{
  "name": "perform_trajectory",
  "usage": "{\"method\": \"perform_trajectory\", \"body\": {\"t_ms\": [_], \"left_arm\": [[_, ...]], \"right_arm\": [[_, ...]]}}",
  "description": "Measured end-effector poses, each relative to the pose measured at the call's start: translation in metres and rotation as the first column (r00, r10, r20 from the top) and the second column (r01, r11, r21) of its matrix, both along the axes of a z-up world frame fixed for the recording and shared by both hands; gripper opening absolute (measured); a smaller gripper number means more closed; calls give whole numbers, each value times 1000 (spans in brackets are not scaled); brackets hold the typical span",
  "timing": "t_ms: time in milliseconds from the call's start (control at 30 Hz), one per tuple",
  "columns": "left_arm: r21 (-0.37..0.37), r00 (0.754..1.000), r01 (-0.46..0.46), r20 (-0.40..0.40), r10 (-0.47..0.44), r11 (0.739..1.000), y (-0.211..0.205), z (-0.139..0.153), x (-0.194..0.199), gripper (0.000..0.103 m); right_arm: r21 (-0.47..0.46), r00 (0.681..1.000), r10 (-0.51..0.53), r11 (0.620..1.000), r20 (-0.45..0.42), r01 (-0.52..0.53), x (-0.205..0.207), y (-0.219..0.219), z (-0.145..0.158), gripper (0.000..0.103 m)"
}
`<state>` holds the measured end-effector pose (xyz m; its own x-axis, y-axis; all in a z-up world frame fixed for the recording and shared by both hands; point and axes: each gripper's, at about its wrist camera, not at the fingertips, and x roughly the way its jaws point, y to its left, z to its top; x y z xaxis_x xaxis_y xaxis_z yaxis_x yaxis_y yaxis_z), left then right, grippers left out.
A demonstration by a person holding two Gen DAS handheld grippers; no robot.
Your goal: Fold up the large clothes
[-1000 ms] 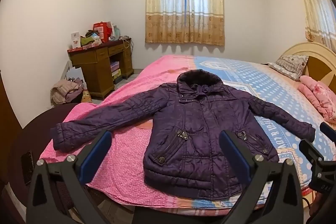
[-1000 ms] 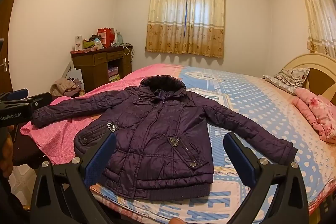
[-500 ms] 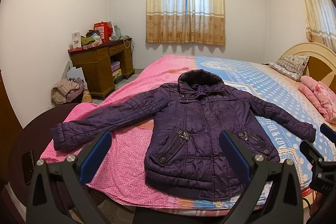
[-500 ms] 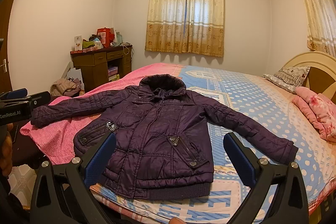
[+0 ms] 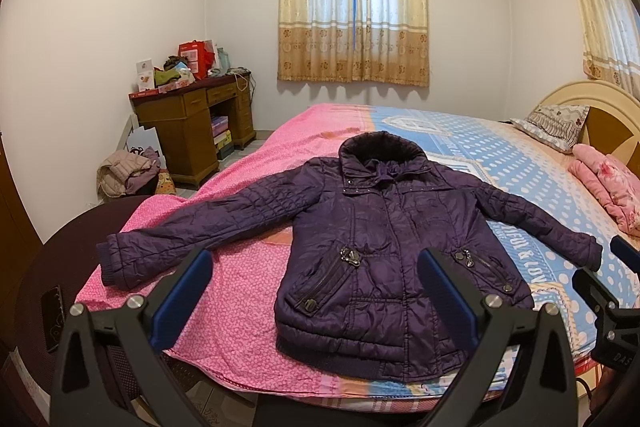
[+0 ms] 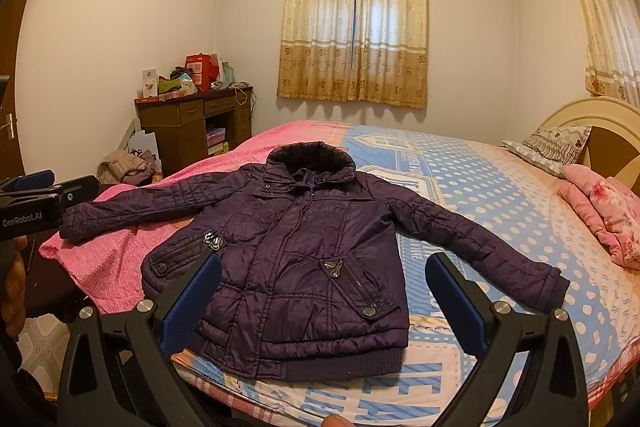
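Jacket (image 5: 384, 247) spread flat on bed (image 5: 500, 163), sleeves out, left claw (image 5: 316, 303) and right claw (image 6: 324, 307) both wide apart, empty, above hem.

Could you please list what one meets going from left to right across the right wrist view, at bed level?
Brown wooden desk → purple quilted jacket → patterned grey pillow → folded pink floral blanket.

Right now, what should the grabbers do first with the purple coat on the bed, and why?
Probably bring the left gripper down to the cuff of the left-hand sleeve and take hold of it. The coat lies flat, face up, both sleeves spread wide, and both grippers hang open short of it, holding nothing. Sleeves usually fold in first.
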<state>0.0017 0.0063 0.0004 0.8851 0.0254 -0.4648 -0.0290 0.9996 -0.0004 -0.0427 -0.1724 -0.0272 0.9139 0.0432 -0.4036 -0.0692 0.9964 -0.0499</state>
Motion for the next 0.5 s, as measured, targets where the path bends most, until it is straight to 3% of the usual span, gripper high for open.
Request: {"method": "perform_trajectory", "body": {"t_ms": [500], "left_arm": [[-1, 1000, 0, -2, 0, 1000, -1, -1, 0, 103]], "right_arm": [[0, 1000, 3, 1000, -3, -3, 0, 3, -1, 102]]}}
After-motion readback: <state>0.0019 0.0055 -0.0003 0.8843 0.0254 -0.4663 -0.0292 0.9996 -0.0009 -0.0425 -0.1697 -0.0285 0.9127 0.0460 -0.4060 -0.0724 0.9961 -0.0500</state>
